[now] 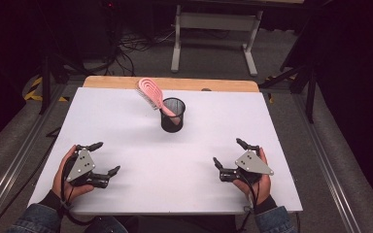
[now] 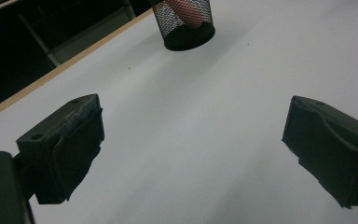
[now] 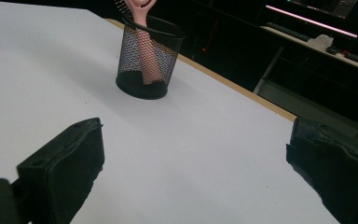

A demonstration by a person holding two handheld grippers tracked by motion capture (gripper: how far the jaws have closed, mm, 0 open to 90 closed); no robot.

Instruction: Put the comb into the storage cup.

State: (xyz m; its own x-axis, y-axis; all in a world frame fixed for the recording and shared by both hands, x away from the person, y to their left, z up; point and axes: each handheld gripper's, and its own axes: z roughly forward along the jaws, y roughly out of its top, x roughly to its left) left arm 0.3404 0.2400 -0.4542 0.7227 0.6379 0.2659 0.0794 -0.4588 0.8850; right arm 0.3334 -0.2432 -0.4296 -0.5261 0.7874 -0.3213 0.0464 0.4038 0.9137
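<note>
A black mesh cup [image 1: 173, 115] stands upright near the middle of the white table [image 1: 126, 126], toward the back. A pink hairbrush [image 1: 151, 93] stands in it, handle down, its head leaning out to the upper left. My left gripper [image 1: 107, 158] rests open near the front left of the table, held by a hand. My right gripper [image 1: 229, 153] rests open near the front right. Both point toward the cup [image 2: 185, 25] [image 3: 148, 59] from a distance, with nothing between their jaws. The pink handle [image 3: 147, 56] shows through the mesh.
The white table has a wooden strip [image 1: 175, 83] along its far edge. Beyond it stand a white table frame [image 1: 213, 34] and loose cables [image 1: 126, 46] on the floor. Dark stands flank the table on both sides.
</note>
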